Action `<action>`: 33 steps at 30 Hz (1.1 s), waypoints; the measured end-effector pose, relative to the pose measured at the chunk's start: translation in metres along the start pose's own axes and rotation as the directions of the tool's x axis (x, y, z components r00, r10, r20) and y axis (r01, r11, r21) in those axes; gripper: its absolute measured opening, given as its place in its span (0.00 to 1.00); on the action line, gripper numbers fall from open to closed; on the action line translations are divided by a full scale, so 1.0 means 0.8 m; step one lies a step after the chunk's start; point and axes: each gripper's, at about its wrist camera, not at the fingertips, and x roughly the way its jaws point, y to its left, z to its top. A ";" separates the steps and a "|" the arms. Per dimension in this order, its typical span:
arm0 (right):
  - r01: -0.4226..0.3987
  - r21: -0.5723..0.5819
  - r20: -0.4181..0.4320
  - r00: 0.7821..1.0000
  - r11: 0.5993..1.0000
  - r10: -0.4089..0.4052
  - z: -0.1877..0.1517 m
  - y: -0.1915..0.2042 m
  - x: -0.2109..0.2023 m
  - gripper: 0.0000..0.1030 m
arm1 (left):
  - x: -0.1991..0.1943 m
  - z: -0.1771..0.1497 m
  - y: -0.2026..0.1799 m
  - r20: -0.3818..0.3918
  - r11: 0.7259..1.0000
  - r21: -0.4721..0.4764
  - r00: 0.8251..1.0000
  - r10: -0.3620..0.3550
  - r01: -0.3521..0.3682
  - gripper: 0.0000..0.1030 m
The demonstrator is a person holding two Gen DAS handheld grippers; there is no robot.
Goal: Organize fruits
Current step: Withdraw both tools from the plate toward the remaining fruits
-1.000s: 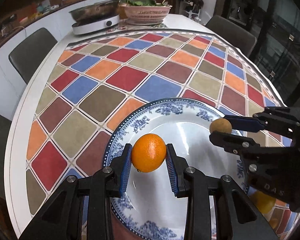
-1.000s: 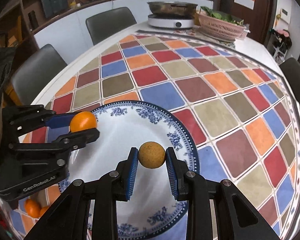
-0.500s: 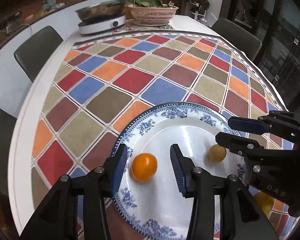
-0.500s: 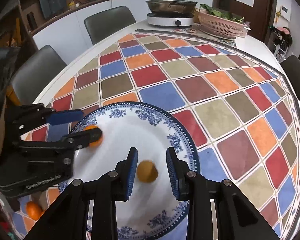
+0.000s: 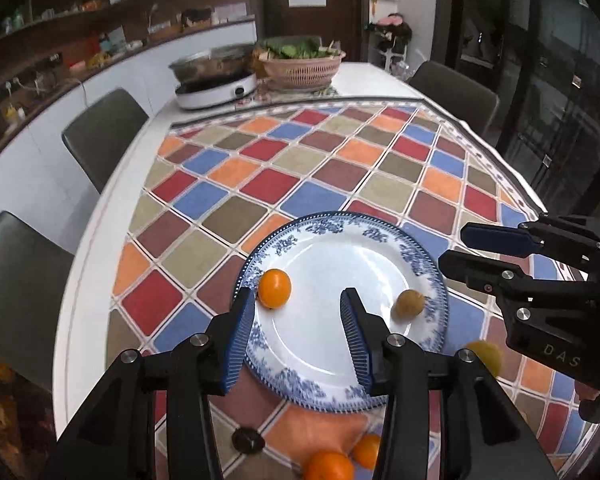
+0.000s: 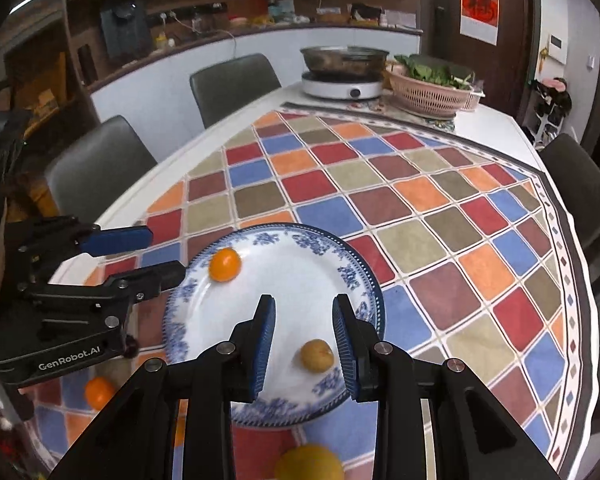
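Observation:
A blue-and-white plate (image 5: pixel 340 264) (image 6: pixel 292 280) lies on the chequered tablecloth. On its left side rests an orange (image 5: pixel 275 289) (image 6: pixel 225 265); a small brown fruit (image 5: pixel 409 304) (image 6: pixel 317 356) sits near its right rim. My left gripper (image 5: pixel 298 296) (image 6: pixel 164 254) hovers open above the plate's near left part, and the orange lies just past its left fingertip. My right gripper (image 6: pixel 304 302) (image 5: pixel 456 247) hangs over the plate's right side with a narrow gap between its pads. Nothing is gripped; the brown fruit lies on the plate below it.
Loose oranges (image 5: pixel 328 466) (image 6: pixel 99 392) and a yellow fruit (image 5: pixel 486 356) (image 6: pixel 308 464) lie on the cloth near the front edge. At the far end stand a hot-pot cooker (image 5: pixel 216 88) and a pink basket of greens (image 5: pixel 300 66). Chairs line both sides.
Both grippers let go: the orange and the brown fruit dropped from between the pads onto the plate. Both grippers then rose and drew back toward the near edge.

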 end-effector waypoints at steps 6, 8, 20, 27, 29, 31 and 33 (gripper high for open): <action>-0.018 0.010 0.046 0.999 1.000 0.018 -0.022 0.013 -0.047 0.36 | -0.055 -0.024 -0.015 0.077 1.000 -0.010 0.997 -0.019 0.020 0.46; -0.009 0.007 0.064 0.998 1.000 0.008 -0.029 0.018 -0.060 0.39 | -0.072 -0.033 -0.019 0.103 0.999 -0.014 0.994 -0.027 0.029 0.46; 0.034 0.008 0.148 0.988 0.999 -0.035 -0.091 0.044 -0.140 0.45 | -0.150 -0.098 -0.054 0.164 1.000 0.030 0.986 -0.014 0.010 0.53; 0.058 0.021 0.161 0.985 0.998 -0.060 -0.122 0.048 -0.175 0.45 | -0.175 -0.128 -0.076 0.187 0.998 0.057 0.982 -0.013 0.003 0.59; 0.065 0.024 0.159 0.985 0.998 -0.068 -0.131 0.048 -0.180 0.45 | -0.177 -0.137 -0.082 0.181 0.998 0.060 0.983 -0.016 0.005 0.59; 0.070 0.025 0.152 0.986 0.997 -0.073 -0.141 0.048 -0.183 0.45 | -0.177 -0.146 -0.086 0.175 0.998 0.060 0.984 -0.022 0.012 0.59; 0.077 0.021 0.143 0.987 0.997 -0.079 -0.152 0.048 -0.184 0.45 | -0.175 -0.156 -0.092 0.169 0.998 0.067 0.985 -0.018 0.007 0.59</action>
